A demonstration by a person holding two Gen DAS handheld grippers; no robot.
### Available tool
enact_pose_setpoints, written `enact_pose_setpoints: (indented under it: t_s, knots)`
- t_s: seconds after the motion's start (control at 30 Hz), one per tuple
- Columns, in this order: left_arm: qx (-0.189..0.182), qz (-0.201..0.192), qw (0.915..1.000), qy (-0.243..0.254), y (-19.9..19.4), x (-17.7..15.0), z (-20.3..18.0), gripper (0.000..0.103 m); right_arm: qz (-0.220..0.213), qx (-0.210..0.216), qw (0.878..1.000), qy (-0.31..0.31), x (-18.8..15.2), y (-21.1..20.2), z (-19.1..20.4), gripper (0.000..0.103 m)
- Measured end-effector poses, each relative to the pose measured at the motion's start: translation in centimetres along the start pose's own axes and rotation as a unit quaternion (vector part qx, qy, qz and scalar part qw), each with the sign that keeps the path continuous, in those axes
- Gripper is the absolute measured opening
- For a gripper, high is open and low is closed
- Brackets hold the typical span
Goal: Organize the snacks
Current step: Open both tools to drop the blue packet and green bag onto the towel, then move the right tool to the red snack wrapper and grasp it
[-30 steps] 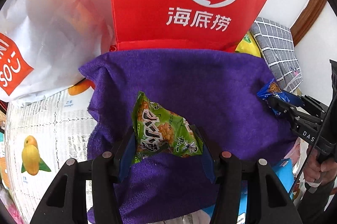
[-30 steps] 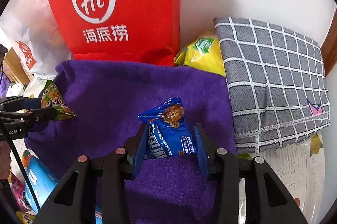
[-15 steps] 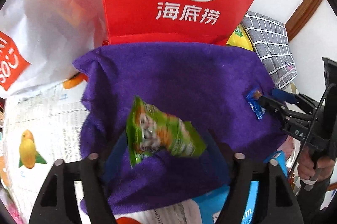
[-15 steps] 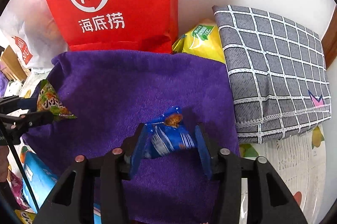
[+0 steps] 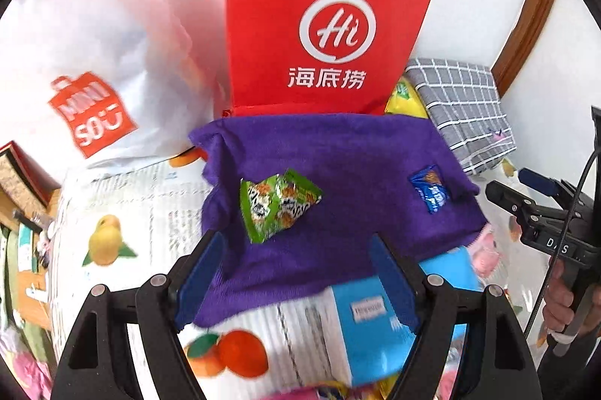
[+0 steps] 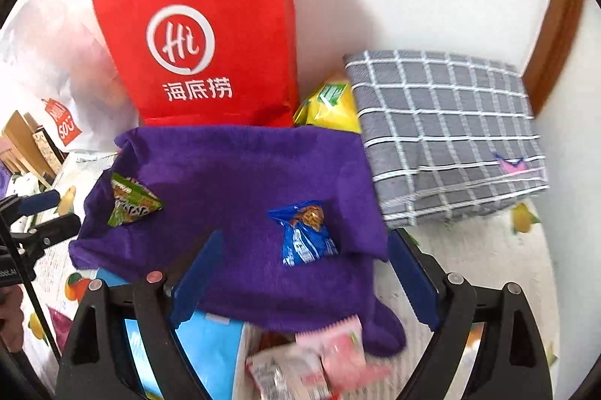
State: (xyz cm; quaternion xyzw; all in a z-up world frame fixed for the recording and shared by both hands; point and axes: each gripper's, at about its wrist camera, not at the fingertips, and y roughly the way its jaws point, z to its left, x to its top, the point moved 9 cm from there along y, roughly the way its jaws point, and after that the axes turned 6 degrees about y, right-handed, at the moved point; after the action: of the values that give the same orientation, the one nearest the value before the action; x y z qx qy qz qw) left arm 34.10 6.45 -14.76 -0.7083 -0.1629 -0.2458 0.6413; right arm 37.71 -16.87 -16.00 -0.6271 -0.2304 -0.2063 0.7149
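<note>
Jaws opening (empty), purple towel (image 6: 233,174) — snacks apart

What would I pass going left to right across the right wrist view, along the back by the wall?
White shopping bag → red paper bag → yellow snack bag → grey checked cloth → brown wooden trim.

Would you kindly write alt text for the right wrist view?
Seen over the right claw, jaws opening and empty, a blue snack packet and a green snack packet lie apart on a purple towel. Behind it stand a red paper bag and a folded grey checked cloth.
</note>
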Motion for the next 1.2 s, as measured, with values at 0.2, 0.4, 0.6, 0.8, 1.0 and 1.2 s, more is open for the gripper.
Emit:
enact_pose_setpoints:
  t_s: [0.2, 0.4, 0.6, 0.8, 1.0, 1.2]
  knots:
    - [-0.016, -0.042, 0.9987, -0.024, -5.2, -2.2, 0.3, 0.078, -0.037, -0.003, 0.999, -0.007, -1.9, -5.2, -0.3, 0.089]
    - [0.018, -0.068, 0.9973, -0.022, -8.9, -4.4, -0.1, 0.078, -0.075, -0.009, 0.997, -0.021, -4.5, -10.0, -0.4, 0.089]
    - [0.025, -0.066, 0.9975, 0.0, -10.6, -6.7, -1.6, 0.078, -0.072, 0.022, 0.997, 0.0, -7.7, -12.9, -1.6, 0.089]
    - [0.009, -0.056, 0.9984, -0.007, -10.5, -9.0, -3.2, 0.079, -0.043, 0.017, 0.998, 0.03, -10.5, -11.8, -5.0, 0.089]
    - [0.007, -0.049, 0.9987, -0.015, -9.4, -10.6, -3.6, 0.079, -0.003, 0.032, 0.998, 0.051, -14.2, -7.9, -7.3, 0.083]
    - [0.006, -0.029, 0.999, -0.033, -7.2, -11.7, -3.2, 0.079, 0.011, 0.024, 1.0, 0.009, -17.0, -4.4, -7.2, 0.081]
